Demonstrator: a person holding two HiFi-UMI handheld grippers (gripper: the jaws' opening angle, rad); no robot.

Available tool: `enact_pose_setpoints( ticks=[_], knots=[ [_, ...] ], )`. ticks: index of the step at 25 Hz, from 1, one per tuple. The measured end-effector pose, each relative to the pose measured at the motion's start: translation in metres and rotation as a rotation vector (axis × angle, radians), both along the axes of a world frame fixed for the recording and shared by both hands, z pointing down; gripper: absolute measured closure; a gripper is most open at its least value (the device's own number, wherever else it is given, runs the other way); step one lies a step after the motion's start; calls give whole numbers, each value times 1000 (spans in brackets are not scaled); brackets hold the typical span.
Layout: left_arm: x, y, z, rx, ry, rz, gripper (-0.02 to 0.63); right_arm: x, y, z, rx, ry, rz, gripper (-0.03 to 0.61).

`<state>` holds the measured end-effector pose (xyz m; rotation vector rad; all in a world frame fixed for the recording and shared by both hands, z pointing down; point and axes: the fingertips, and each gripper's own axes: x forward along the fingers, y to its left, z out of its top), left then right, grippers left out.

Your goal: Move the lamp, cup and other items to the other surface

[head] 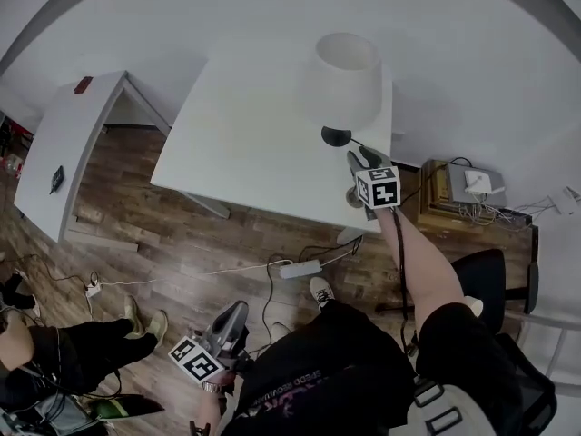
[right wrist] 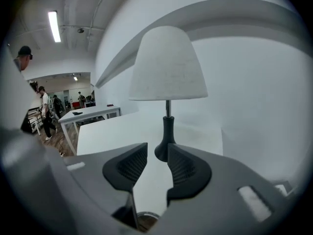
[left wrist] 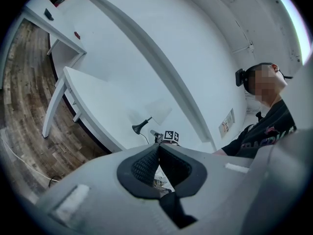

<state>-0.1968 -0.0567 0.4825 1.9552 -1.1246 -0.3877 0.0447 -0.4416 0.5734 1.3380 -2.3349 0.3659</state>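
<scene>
Right tongs [right wrist: 157, 151] gape just short of lamp [right wrist: 167, 77] near table [right wrist: 107, 131] edge.

- R gripper [head: 357, 159] out in front, far from the torso, pointing up-frame in the head view and tipped a bit downward.
- R forearm [head: 419, 260] bare, stretched nearly straight from shoulder to gripper; R marker cube [head: 377, 187] faces the head cam.
- R jaws apart, clear gap between the ribbed pads [right wrist: 129, 166], nothing pinched.
- L gripper [head: 238, 308] low, tucked close to the body at frame bottom, aimed up and to the right in the head view, roughly level.
- L marker cube [head: 196, 360] sits just behind it, by the wrist.
- L jaws pressed together, tips meeting.
</scene>
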Motion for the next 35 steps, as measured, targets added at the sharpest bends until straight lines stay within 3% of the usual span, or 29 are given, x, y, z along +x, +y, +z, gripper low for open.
enact_pose_setpoints(
  ticks=[8,15,35],
  knots=[
    [10,-13,18,-95,7,-40,612,-10,-67,21,16,22,20,449],
    [13,-20,39,-189,33,-53,612,-33,-106,35,28,-3,15,414],
    [21,-25,51,-293,28,-86,612,-61,-145,59,42,17,-65,418]
  ],
)
